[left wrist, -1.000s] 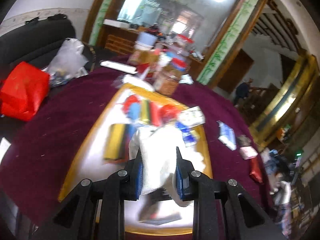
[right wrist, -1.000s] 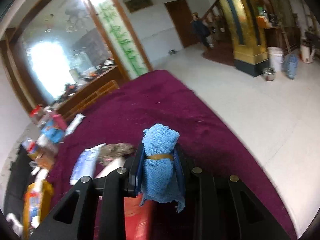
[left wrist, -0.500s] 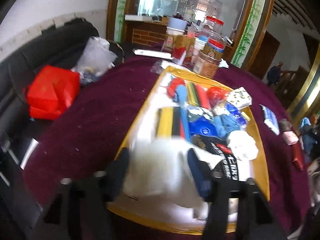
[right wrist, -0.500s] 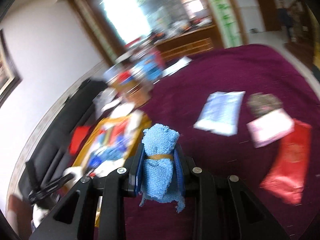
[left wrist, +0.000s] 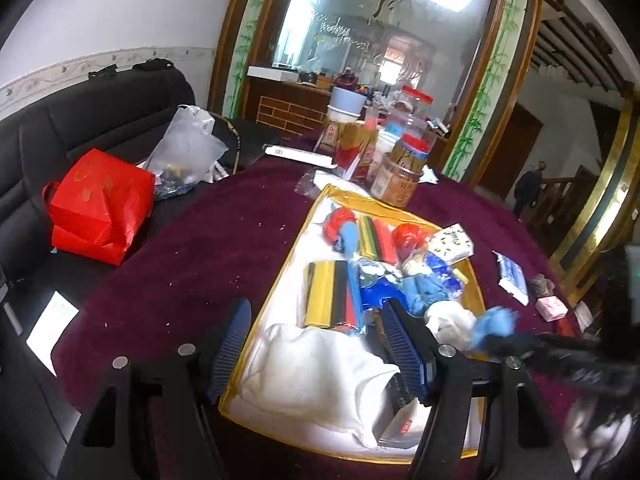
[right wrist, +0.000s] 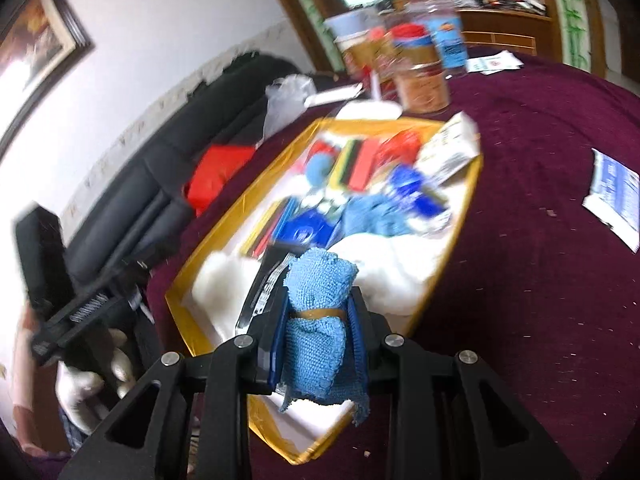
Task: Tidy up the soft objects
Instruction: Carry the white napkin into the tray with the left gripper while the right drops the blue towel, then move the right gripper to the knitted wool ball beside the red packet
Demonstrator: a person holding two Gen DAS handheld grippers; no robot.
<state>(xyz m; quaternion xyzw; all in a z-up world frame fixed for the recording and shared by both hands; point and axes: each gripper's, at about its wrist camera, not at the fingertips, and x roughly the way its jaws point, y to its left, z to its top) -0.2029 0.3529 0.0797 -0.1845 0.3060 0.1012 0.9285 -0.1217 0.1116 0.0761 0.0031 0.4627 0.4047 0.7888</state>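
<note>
The left hand-held gripper (left wrist: 316, 344) hangs over the near end of the gold-rimmed tray (left wrist: 280, 280), its jaws opening with nothing pressed between them; the white cloth (left wrist: 320, 372) lies loose in the tray under them, touching neither pad. The right hand-held gripper (right wrist: 316, 336) is clenched on a rolled blue towel (right wrist: 316, 320) bound with a tan band, held above the near corner of the same tray (right wrist: 192, 272). In the left wrist view that towel (left wrist: 494, 324) shows as a blur at the tray's right edge. The tray sits on a worktop (left wrist: 200, 264) covered in maroon cloth and holds more soft things: another blue cloth (left wrist: 424, 292), a white roll (left wrist: 448, 320), and striped folded pieces (left wrist: 328, 296). A red bag (left wrist: 100, 204) rests on the black sofa (left wrist: 80, 128) beside the worktop, and jars (left wrist: 404, 168) stand beyond the tray's far end.
</note>
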